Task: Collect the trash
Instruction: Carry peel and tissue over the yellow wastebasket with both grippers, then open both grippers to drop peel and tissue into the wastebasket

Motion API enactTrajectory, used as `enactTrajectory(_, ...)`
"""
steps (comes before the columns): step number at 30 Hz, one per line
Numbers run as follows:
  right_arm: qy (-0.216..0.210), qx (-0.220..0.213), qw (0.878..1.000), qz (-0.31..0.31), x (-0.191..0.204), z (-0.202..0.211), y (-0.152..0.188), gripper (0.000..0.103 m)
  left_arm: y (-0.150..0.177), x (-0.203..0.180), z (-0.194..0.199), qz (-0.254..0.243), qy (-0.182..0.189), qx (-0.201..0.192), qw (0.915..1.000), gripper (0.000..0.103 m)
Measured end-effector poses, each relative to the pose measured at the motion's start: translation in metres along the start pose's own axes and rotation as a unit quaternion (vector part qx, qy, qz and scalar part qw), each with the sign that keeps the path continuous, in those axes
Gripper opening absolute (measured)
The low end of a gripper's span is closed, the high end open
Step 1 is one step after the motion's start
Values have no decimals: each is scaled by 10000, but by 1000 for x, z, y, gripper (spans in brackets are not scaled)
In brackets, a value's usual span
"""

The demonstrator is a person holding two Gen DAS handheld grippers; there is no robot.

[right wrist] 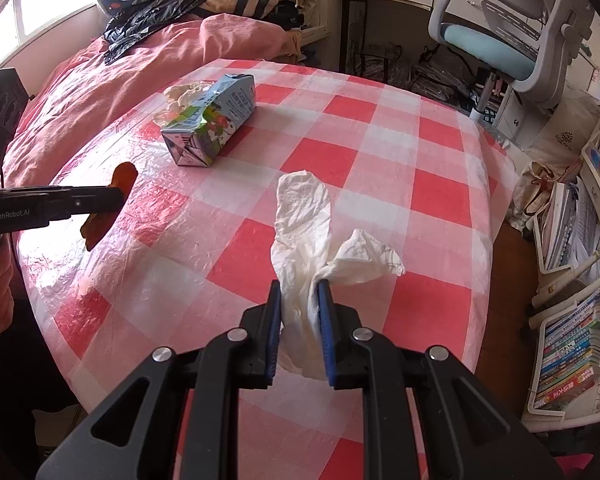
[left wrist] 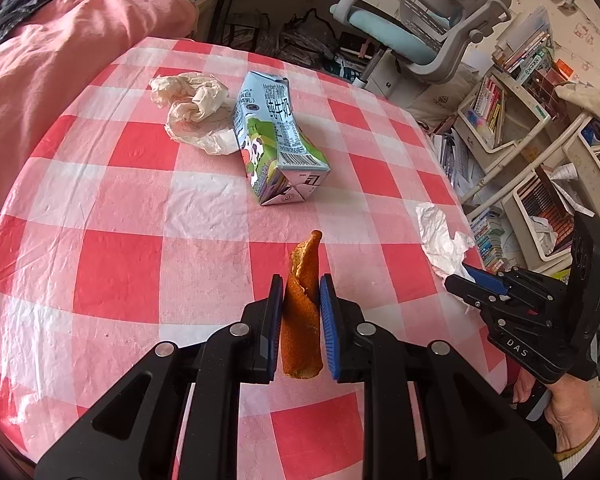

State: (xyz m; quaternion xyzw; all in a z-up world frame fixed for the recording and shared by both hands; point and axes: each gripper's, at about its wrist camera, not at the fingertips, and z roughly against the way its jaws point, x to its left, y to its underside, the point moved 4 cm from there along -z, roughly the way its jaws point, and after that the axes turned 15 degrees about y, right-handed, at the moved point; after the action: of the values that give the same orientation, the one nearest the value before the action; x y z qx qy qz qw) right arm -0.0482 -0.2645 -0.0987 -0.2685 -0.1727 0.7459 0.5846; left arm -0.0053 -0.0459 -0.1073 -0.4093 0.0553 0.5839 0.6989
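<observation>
Your left tongs (left wrist: 300,292) are clamped on a curled brown peel (left wrist: 302,312), holding it just above the near part of the checked worktop (left wrist: 120,268). Your right tongs (right wrist: 298,288) are pinched on a white crumpled tissue (right wrist: 304,232), whose loose ends flop forward and to the right over the red and white cloth. Farther out, a flattened milk carton (left wrist: 278,140) lies on its side, with a crumpled paper wad (left wrist: 192,112) touching its left flank. A pink-covered bed (left wrist: 60,52) sits just beyond the worktop's far left edge.
</observation>
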Motion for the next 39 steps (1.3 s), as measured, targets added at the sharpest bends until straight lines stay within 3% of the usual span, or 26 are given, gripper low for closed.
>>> enactTrajectory(7, 140, 82, 9999, -39, -15, 2, 10, 18, 0, -8, -2, -29, 72, -1, 10000, 18)
enactTrajectory(13, 435, 288, 9983, -258, -55, 8, 37, 19, 0, -29, -6, -152, 270, -2, 9995, 18)
enactTrajectory(23, 564, 981, 9914, -661, -122, 12, 102, 19, 19, -126, -40, -698, 1109, 298, 9909, 18)
enactTrajectory(26, 379, 1434, 9863, -724, -130, -2, 122, 27, 27, -160, -59, -772, 1371, 406, 9867, 18)
enactTrajectory(28, 608, 1717, 9809, -681, -140, -9, 137, 38, 33, -184, -75, -805, 1496, 487, 9843, 18)
enactTrajectory(30, 729, 1726, 9774, -976, -158, -7, 144, 63, 41, -210, -94, -923, 1607, 607, 9808, 18)
enactTrajectory(36, 825, 1178, 9558, -2563, -227, 17, 155, 65, 78, -279, -162, -1289, 1620, 1033, 9729, 19)
enactTrajectory(38, 873, 824, 9455, -3026, -244, 29, 152, 65, 87, -291, -183, -1217, 1511, 1092, 9749, 34)
enactTrajectory(39, 887, 660, 9408, -3205, -250, 34, 150, 65, 89, -295, -189, -1175, 1425, 1098, 9766, 53)
